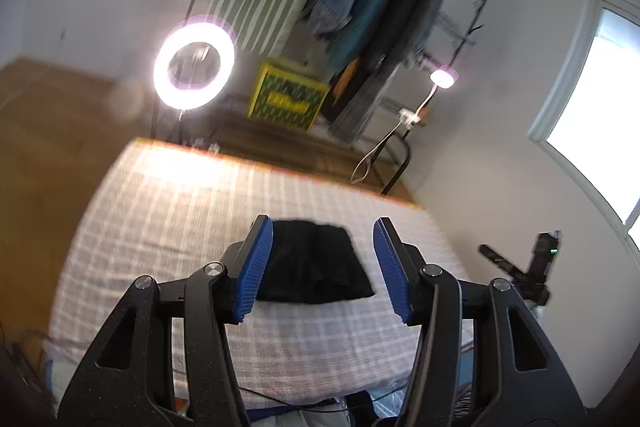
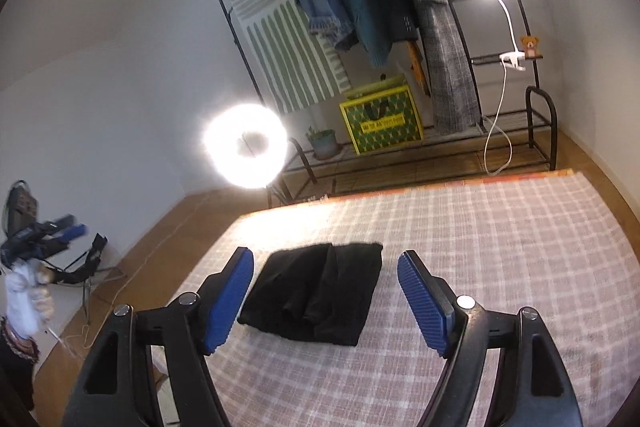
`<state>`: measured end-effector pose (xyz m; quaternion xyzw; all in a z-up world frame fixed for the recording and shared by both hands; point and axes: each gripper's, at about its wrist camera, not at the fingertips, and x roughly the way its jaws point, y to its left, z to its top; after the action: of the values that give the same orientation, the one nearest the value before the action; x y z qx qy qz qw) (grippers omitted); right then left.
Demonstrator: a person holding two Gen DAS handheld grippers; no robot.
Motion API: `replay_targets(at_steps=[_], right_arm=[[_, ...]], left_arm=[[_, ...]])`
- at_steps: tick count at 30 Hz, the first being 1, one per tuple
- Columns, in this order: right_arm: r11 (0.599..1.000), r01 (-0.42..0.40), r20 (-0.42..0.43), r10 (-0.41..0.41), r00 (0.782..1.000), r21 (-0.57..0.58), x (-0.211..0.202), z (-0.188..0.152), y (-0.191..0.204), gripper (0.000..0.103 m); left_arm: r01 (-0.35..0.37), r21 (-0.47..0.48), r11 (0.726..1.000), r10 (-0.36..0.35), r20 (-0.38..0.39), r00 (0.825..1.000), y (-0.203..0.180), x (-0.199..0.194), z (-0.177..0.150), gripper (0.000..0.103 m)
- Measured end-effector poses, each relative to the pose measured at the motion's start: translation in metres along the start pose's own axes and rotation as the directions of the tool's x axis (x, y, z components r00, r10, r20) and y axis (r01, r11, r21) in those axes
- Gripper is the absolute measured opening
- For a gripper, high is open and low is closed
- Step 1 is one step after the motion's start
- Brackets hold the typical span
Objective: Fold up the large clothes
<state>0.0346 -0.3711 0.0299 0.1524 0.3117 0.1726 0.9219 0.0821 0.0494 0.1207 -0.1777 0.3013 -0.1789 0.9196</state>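
Though yellow crate (image 2: 382,123) bears banner, writing unreadable; both grippers (image 1: 323,267) (image 2: 325,297) released above folded black garment (image 2: 314,297).

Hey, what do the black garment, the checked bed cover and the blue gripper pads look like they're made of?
Black garment: soft matte cloth, judging by its limp folds. Checked cover: woven fabric, likely cotton, with a dull plaid weave. Pads on the right hand-held gripper: ribbed blue rubber or plastic, faint sheen; which one is unclear.
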Motion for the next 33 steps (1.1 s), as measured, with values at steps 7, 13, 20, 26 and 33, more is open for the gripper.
replay_targets(at_steps=[7,13,20,26,33], right_arm=[[0.999,0.013,0.026,-0.012,1.000,-0.036,-0.010,0.018,0.000,0.078],[0.998,0.047,-0.022,-0.048,0.999,-0.040,0.013,0.005,0.002,0.084],[0.992,0.117,-0.097,-0.121,0.988,-0.050,0.057,-0.020,0.000,0.087],[0.995,0.090,-0.182,-0.080,0.980,0.048,0.101,-0.050,-0.011,0.087],[0.983,0.068,-0.278,-0.019,0.960,0.168,0.146,-0.073,-0.029,0.086]], left_arm=[[0.016,0.068,0.998,-0.017,0.021,1.000,-0.038,-0.024,0.014,0.055],[0.038,-0.058,0.998,-0.042,-0.075,0.996,-0.006,0.028,-0.010,0.056],[-0.039,-0.136,0.990,0.012,-0.193,0.981,0.045,0.125,-0.071,0.056],[-0.017,-0.332,0.943,-0.079,-0.275,0.958,0.098,0.208,-0.117,0.056],[-0.058,-0.414,0.908,-0.104,-0.359,0.928,0.134,0.282,-0.150,0.056]])
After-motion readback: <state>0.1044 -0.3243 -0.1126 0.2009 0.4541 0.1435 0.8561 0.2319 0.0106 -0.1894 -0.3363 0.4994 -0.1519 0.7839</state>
